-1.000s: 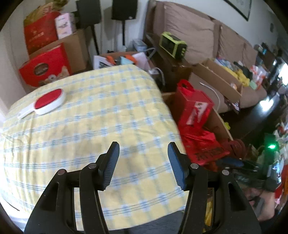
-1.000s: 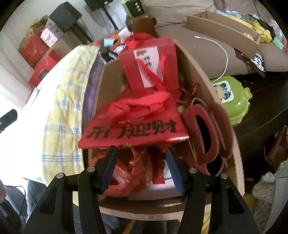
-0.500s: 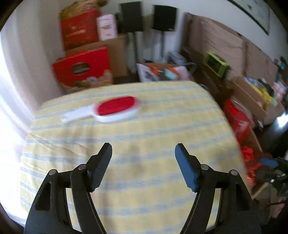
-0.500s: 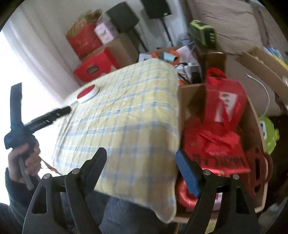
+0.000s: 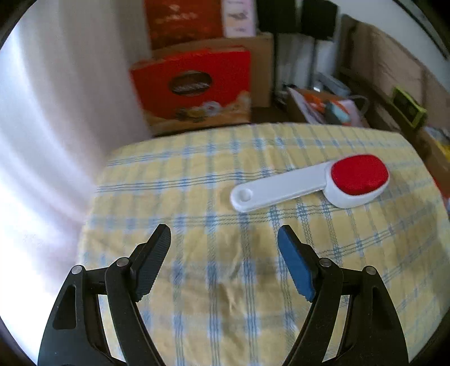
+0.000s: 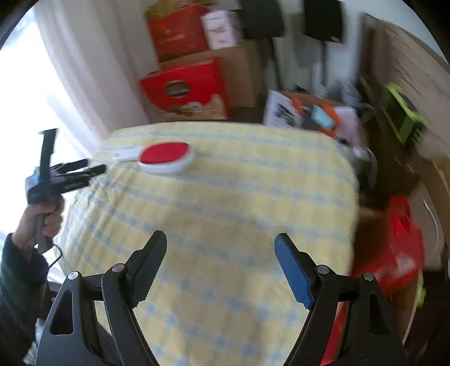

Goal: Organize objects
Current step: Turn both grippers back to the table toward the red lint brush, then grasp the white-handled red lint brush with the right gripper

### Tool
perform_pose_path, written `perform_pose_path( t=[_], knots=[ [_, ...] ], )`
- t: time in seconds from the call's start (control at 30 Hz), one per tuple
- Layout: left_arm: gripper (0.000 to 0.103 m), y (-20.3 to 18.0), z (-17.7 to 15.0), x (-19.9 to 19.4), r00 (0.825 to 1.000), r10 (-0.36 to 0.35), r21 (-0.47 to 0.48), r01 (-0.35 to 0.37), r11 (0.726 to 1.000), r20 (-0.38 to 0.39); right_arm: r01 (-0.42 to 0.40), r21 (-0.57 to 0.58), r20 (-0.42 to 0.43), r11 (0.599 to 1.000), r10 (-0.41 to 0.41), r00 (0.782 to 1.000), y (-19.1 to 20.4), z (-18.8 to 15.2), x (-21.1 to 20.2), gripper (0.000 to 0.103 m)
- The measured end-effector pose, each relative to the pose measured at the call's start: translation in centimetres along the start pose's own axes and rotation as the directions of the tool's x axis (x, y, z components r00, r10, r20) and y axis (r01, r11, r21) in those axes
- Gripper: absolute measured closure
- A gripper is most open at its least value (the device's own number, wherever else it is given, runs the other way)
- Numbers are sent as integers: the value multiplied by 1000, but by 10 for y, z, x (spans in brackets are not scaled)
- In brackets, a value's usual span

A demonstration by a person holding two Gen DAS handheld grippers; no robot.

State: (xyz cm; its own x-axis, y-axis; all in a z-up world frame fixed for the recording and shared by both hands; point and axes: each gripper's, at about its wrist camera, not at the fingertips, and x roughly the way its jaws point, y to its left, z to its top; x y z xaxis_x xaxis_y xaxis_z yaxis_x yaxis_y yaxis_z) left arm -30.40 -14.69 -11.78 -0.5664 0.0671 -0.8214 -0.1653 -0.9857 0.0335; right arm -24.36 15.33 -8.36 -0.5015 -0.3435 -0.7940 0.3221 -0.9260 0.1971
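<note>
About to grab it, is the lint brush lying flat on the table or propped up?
Flat: the lint brush lies on the tablecloth, red pad up.

You are looking over a tabletop under a yellow cloth with blue check lines (image 5: 230, 281). Left of it hangs a pale curtain (image 5: 70, 98), washed out by strong daylight. Behind stand brown cardboard boxes (image 5: 261, 64) stacked with a red printed gift box (image 5: 194, 84). Two black speakers on stands (image 6: 323, 19) flank the white wall. A brown padded sofa back (image 6: 407, 64) runs along your right.
</note>
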Motion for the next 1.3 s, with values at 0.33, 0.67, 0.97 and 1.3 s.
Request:
perform_pose_path(
  t=[0.33, 0.67, 0.97, 1.3],
  knots=[
    [28, -2, 15, 31, 997, -60, 108, 54, 993, 48, -38, -308, -33, 951, 30, 999, 46, 54, 106, 11],
    [33, -26, 32, 41, 988, -149, 178, 138, 974, 47, -105, -328, -42, 939, 96, 994, 52, 71, 147, 11],
    [35, -39, 32, 34, 993, -105, 204, 91, 975, 56, -73, -365, -25, 928, 68, 997, 64, 63, 150, 23],
    [35, -54, 28, -12, 990, -63, 225, 34, 974, 122, -12, -390, 54, 921, 36, 998, 77, 53, 114, 23]
  ],
)
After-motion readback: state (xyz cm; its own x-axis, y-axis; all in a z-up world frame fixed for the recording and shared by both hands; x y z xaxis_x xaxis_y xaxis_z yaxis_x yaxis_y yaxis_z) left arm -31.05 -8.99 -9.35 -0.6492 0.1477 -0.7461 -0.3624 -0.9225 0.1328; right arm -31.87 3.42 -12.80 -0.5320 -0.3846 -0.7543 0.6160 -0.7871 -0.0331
